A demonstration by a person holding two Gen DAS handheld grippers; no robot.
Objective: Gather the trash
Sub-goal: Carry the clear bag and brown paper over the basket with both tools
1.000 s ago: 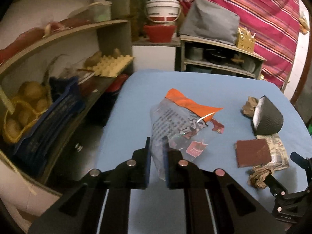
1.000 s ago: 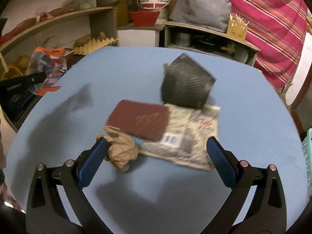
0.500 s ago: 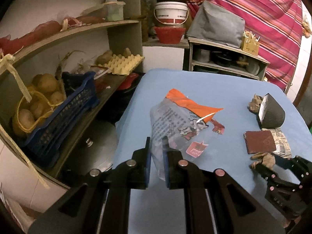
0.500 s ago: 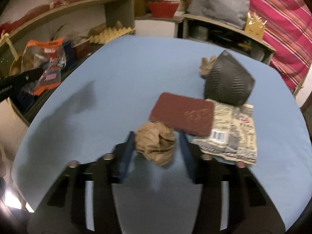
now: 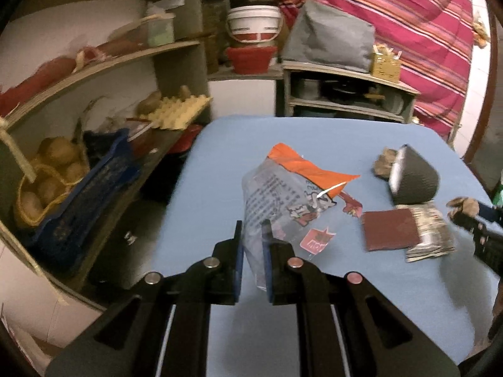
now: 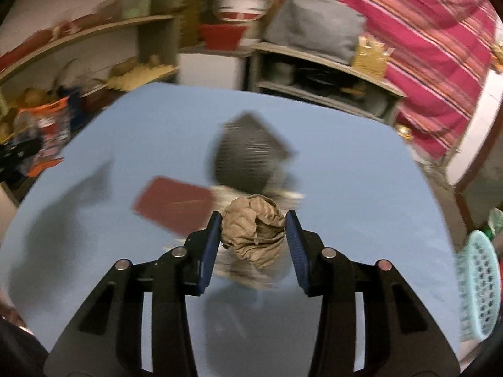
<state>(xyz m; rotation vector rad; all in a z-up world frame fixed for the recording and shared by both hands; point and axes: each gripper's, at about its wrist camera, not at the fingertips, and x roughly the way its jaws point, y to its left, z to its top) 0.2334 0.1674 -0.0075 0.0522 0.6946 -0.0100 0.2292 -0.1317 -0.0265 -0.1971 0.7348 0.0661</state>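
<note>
My left gripper [image 5: 252, 235] is shut on a clear plastic wrapper [image 5: 283, 194] with an orange top, held above the blue table [image 5: 220, 163]. My right gripper [image 6: 253, 223] is shut on a crumpled brown paper ball [image 6: 253, 232], lifted off the table. The same paper ball [image 5: 465, 205] shows at the right edge of the left wrist view. The wrapper [image 6: 44, 135] appears at the far left of the right wrist view. On the table lie a maroon booklet [image 5: 389, 231], a printed packet [image 5: 432, 235] and a dark ribbed pot [image 5: 411, 179] on its side, with another brown scrap [image 5: 385, 163] behind it.
Shelves with a blue crate [image 5: 78, 201], potatoes [image 5: 50, 169] and an egg tray [image 5: 179, 113] stand along the table's left side. A teal perforated basket [image 6: 481, 282] sits off the table's right edge. A low shelf [image 5: 345, 94] and striped cloth [image 5: 408, 25] are behind.
My right gripper went from wide open to shut on the brown paper ball and lifted it off the table. The left gripper kept its hold on the wrapper and shifted slightly.
</note>
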